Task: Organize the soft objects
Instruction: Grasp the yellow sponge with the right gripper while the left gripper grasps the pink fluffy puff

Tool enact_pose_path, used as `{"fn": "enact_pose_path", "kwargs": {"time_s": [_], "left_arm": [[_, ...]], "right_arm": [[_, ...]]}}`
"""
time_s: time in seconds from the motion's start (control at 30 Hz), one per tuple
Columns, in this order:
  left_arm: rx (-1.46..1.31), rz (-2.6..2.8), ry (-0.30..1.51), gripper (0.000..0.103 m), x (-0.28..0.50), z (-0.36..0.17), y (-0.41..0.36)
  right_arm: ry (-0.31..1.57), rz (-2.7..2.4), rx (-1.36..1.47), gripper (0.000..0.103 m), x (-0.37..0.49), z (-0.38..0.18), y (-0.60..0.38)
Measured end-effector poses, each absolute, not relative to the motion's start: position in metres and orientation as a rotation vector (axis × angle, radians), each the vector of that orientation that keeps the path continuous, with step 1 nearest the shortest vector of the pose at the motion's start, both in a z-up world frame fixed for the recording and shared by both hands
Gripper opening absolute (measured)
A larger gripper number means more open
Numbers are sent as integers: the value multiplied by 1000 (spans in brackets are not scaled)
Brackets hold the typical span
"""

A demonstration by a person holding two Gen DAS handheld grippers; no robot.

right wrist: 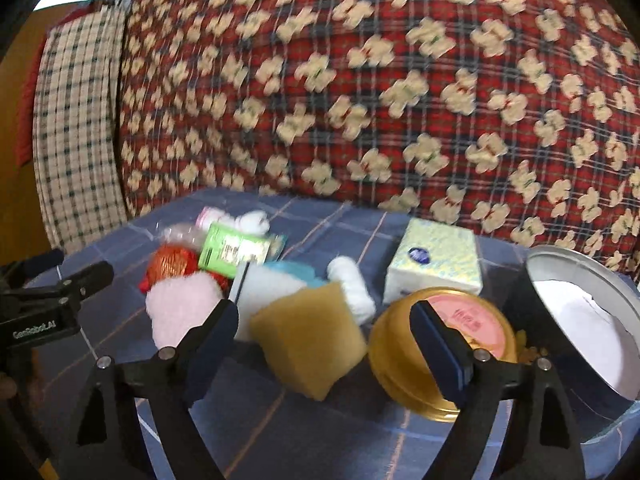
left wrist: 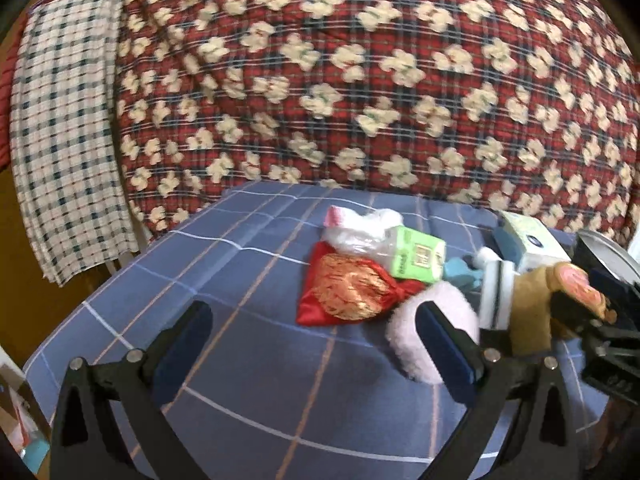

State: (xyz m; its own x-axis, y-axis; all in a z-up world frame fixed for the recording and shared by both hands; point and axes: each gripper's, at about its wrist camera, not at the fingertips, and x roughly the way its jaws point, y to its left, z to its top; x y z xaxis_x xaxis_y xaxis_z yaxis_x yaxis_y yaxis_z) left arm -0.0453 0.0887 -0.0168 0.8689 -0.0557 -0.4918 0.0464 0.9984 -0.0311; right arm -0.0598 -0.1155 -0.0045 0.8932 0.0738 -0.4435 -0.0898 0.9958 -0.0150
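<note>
Soft objects in a loose pile on the blue checked cloth (right wrist: 280,432).
From left: red pouch (left wrist: 344,292), pink fluffy piece (right wrist: 180,304), tan sponge (right wrist: 308,336), gold tin (right wrist: 404,356). The 2 grippers, left gripper (left wrist: 316,340) and right gripper (right wrist: 324,340), stand wide open, holding nothing.

You've got: red plaid quilt with cream flowers (right wrist: 360,100) | blue grid-lined cloth (left wrist: 260,360) | tan square sponge (right wrist: 308,344) | pink fluffy pouch (right wrist: 180,308)

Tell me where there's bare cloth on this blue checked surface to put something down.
Bare cloth lies left of the red pouch, under the left hand-held gripper, out to the blue checked surface's left edge. It is crowded on the right: pink fluffy item, yellow sponge, gold tin, tissue box.
</note>
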Motion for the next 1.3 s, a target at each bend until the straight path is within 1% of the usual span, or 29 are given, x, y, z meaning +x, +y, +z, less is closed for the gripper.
{"fn": "enact_pose_path", "kwargs": {"time_s": [0.13, 0.2, 0.23, 0.27, 0.3, 0.33, 0.47, 0.53, 0.63, 0.7, 0.8, 0.87, 0.93, 0.97, 1.03, 1.1, 1.13, 1.23, 1.27, 1.3], "left_arm": [[40, -128, 547, 103, -44, -18, 72], [54, -138, 552, 103, -44, -18, 68], [57, -144, 556, 103, -44, -18, 67], [58, -149, 560, 103, -44, -19, 66], [58, -158, 568, 103, -43, -19, 65], [58, -169, 579, 103, -41, -20, 64], [42, -219, 622, 103, -34, -24, 58], [46, -238, 639, 103, -30, -26, 51], [65, -263, 655, 102, -25, -28, 40], [82, -272, 663, 100, -20, -28, 30], [96, -287, 701, 93, -11, -32, 19], [87, -312, 757, 78, -2, -38, 12], [73, -305, 814, 76, 7, -44, 10], [54, -303, 829, 68, 10, -46, 11], [-2, -323, 852, 58, 14, -50, 17], [-64, -356, 860, 45, 13, -50, 24], [-82, -369, 858, 35, 11, -50, 24], [-117, -380, 829, 27, 3, -47, 29], [-128, -383, 803, 23, 0, -43, 32], [-138, -384, 778, 23, -2, -39, 34]], "right_arm": [[537, 109, -101, 89, -46, -11, -102], [594, 119, -139, 76, -37, -18, -97], [624, 130, -147, 61, -32, -21, -95], [653, 138, -151, 56, -28, -24, -94], [687, 144, -153, 55, -23, -28, -94], [710, 147, -152, 53, -19, -31, -95], [694, 163, -121, 46, -24, -29, -102], [656, 191, -83, 46, -32, -23, -108], [535, 256, -8, 46, -53, -6, -120], [458, 267, 17, 46, -64, 4, -126], [377, 217, 10, 46, -71, 12, -130], [357, 178, 9, 46, -73, 14, -133], [353, 168, 38, 46, -72, 16, -138], [355, 167, 53, 46, -71, 17, -142], [355, 157, 75, 46, -69, 17, -148], [352, 146, 90, 46, -70, 17, -155], [350, 143, 94, 46, -70, 17, -157], [338, 142, 106, 46, -73, 18, -160], [328, 138, 104, 46, -76, 18, -161], [319, 135, 100, 46, -77, 18, -161]]}}
